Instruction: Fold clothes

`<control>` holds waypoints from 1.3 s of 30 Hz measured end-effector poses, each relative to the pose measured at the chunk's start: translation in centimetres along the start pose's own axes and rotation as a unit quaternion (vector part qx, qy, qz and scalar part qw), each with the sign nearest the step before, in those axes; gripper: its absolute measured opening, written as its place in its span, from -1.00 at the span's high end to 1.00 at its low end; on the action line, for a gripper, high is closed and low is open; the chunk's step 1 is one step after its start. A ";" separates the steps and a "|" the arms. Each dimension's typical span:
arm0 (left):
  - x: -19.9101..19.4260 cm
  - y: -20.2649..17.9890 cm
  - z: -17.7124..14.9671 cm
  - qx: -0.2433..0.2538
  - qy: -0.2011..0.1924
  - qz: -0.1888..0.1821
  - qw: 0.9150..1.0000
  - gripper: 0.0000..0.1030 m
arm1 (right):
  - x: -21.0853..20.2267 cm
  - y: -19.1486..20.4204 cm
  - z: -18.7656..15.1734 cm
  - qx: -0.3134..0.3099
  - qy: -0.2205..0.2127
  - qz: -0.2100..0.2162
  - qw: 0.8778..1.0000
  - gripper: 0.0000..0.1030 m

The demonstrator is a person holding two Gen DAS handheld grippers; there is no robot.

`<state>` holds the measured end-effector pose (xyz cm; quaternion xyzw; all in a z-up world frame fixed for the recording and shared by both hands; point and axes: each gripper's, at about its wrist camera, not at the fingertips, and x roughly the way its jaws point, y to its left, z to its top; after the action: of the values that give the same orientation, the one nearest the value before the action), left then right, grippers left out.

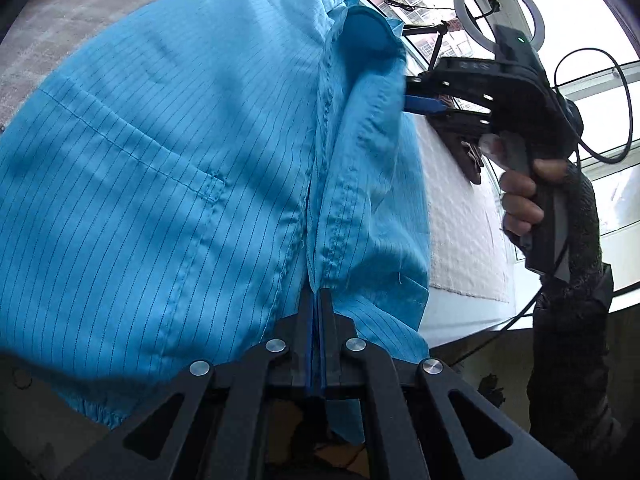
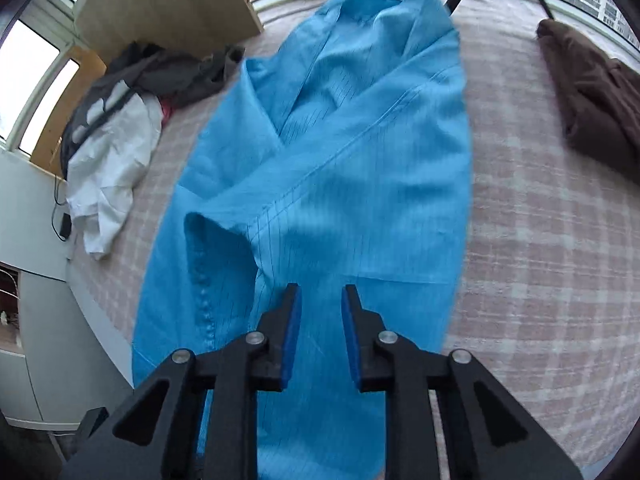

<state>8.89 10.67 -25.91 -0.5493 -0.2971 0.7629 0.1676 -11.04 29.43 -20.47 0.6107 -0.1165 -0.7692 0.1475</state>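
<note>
A blue pinstriped garment lies spread lengthwise on a checked bed cover. In the left wrist view its seamed front edge runs straight into my left gripper, which is shut on that cloth edge. My right gripper hovers over the near part of the garment with its blue pads apart and no cloth pinched between them. The left wrist view also shows the right gripper beside the garment's collar fold, held by a person's hand.
A brown folded garment lies at the right of the bed. A pile of white and dark clothes sits at the left by a wooden board. A ring light stands near the windows, and a white textured blanket lies beside the garment.
</note>
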 end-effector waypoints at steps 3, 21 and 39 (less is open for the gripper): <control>-0.3 -0.5 0.0 0.015 0.001 0.010 1.000 0.94 | 0.7 2.6 -1.2 -0.024 0.020 0.061 0.998 0.59; -3.5 -2.6 -0.6 0.119 0.036 0.051 0.991 0.98 | -6.6 -3.6 -28.9 -0.044 -0.069 0.011 0.997 0.23; -7.0 -2.7 -1.3 0.144 0.024 0.029 0.989 0.98 | -5.1 6.2 -31.7 -0.041 -0.083 0.060 0.994 0.82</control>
<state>12.27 9.05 -19.29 -0.5462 -0.1634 0.7888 0.2298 21.39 25.59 -20.79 0.5301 -0.1336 -0.8110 0.2082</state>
